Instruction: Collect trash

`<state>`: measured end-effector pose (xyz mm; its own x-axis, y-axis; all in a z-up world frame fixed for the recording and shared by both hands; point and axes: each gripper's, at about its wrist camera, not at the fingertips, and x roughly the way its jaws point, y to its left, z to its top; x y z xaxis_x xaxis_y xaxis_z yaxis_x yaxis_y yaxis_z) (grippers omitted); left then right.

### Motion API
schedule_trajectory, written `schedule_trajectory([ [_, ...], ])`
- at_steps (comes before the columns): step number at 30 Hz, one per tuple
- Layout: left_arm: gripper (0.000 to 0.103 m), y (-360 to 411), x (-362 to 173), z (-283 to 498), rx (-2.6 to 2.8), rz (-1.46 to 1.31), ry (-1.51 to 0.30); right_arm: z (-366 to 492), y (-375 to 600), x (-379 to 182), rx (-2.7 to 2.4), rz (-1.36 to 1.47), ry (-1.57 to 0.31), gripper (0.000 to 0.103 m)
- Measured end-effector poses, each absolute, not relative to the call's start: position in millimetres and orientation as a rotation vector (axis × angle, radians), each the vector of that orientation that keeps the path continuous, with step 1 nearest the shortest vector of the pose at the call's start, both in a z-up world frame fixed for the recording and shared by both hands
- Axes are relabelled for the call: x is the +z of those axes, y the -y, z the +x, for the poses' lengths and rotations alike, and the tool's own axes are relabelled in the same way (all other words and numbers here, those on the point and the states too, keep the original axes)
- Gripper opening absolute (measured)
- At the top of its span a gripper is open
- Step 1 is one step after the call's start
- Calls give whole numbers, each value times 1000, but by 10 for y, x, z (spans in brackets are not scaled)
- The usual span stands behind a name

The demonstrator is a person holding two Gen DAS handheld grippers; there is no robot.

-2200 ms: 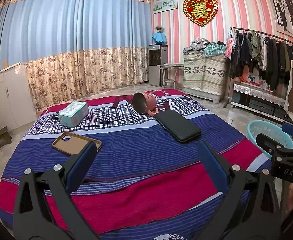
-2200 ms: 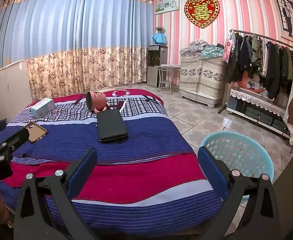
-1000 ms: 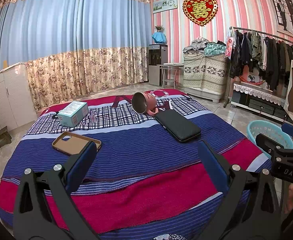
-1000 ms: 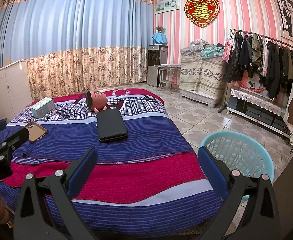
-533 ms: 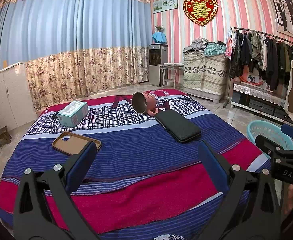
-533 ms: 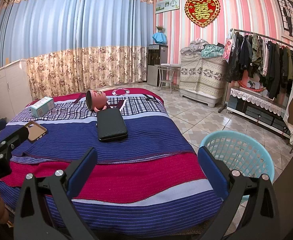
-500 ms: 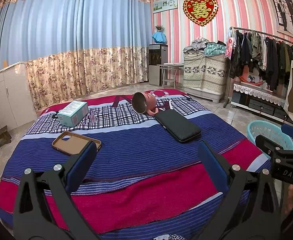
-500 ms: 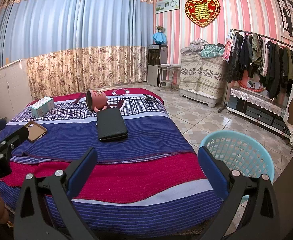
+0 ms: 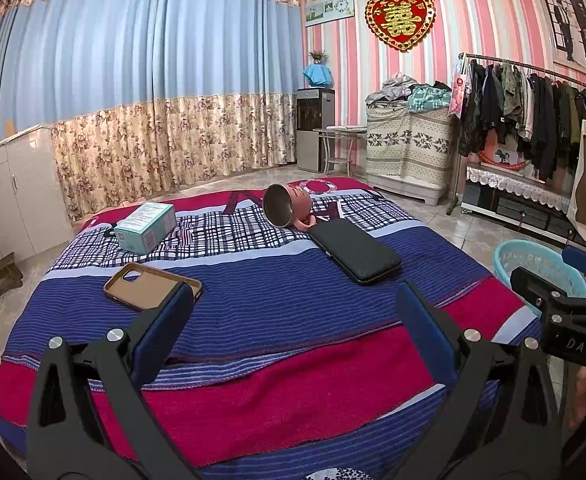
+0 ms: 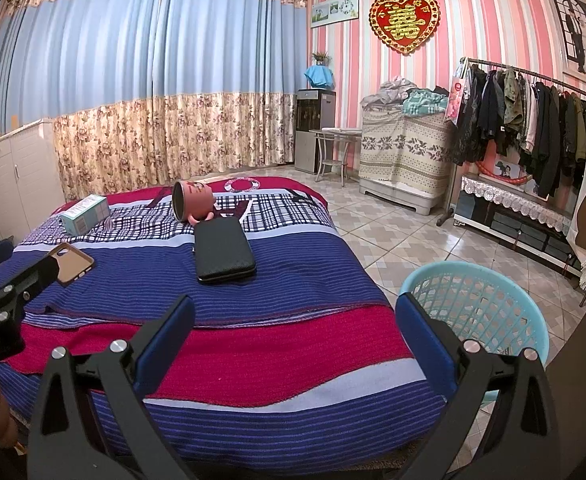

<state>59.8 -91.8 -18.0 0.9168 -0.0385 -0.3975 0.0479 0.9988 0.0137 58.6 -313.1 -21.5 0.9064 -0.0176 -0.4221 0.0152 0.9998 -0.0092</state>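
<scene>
A small pale-teal cardboard box [image 9: 145, 227] lies flat on the plaid far part of the bed. A pink metal-lined cup [image 9: 287, 210] lies tipped on its side, its mouth facing left, just behind a flat black rectangular wallet [image 9: 355, 250]. A tan phone case [image 9: 151, 286] lies inner side up. A round light-blue plastic mesh basket [image 10: 479, 309] stands upright on the floor beside the bed.

Both wrist cameras are looking from the foot across the bed [image 9: 277, 304], sharing it, the right one nearer the basket [image 10: 489, 312].
</scene>
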Motion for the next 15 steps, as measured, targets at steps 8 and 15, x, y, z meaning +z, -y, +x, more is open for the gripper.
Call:
schedule_trajectory([
  [8,98,921,-180,597,-45,24,-407,587,3131,-216,-17,-6,-436,98],
  [15,98,922,-180,597,-45,24,-409,586,3128,-217,-17,-7,-436,98],
])
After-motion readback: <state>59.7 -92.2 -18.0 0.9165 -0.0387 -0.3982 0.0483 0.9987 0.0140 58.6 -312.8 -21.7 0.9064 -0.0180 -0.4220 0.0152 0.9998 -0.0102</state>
